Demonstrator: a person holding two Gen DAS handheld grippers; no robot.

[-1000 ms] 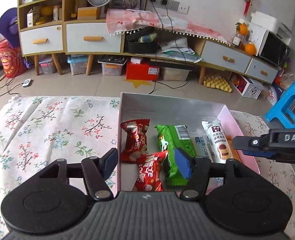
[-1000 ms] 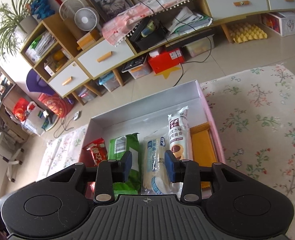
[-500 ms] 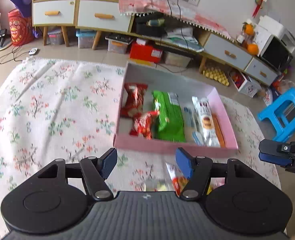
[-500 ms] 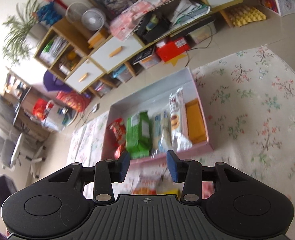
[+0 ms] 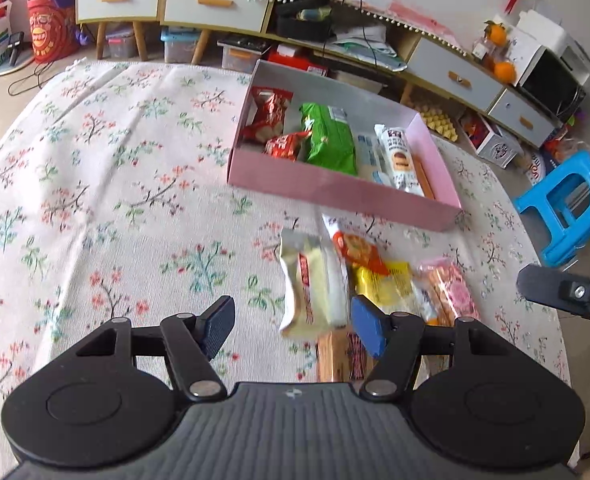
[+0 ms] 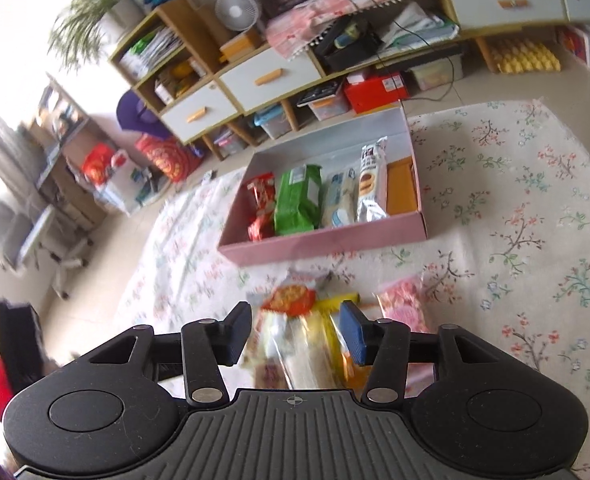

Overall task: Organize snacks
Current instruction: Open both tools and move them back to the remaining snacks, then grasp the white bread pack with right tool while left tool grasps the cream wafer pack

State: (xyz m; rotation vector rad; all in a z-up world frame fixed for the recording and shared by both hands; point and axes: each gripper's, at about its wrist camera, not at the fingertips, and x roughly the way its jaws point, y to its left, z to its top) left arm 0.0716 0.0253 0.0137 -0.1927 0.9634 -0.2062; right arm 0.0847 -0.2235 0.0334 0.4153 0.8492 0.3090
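A pink box [image 5: 335, 190] [image 6: 327, 240] on the floral cloth holds red packets [image 5: 269, 114], a green pack [image 5: 329, 140], white wrapped cakes [image 5: 399, 160] and an orange bar. A loose heap of snacks lies in front of it: a cream packet [image 5: 311, 284], an orange-red packet [image 5: 357, 246] [image 6: 291, 300], a yellow packet [image 5: 387, 282] and a pink packet [image 5: 449, 286] [image 6: 403, 306]. My left gripper [image 5: 291, 330] is open above the cloth, its right finger beside the cream packet. My right gripper [image 6: 295, 334] is open over the heap, holding nothing.
Low cabinets with drawers [image 5: 211, 2] and storage bins stand beyond the table's far edge. A blue stool [image 5: 567, 204] stands to the right. The right gripper's body [image 5: 567, 294] shows at the left wrist view's right edge. Office chairs [image 6: 35, 236] stand left.
Both grippers have pulled back from over the box toward the near side of the table. The loose snack heap has come into view under them. The right jaws stand wider apart.
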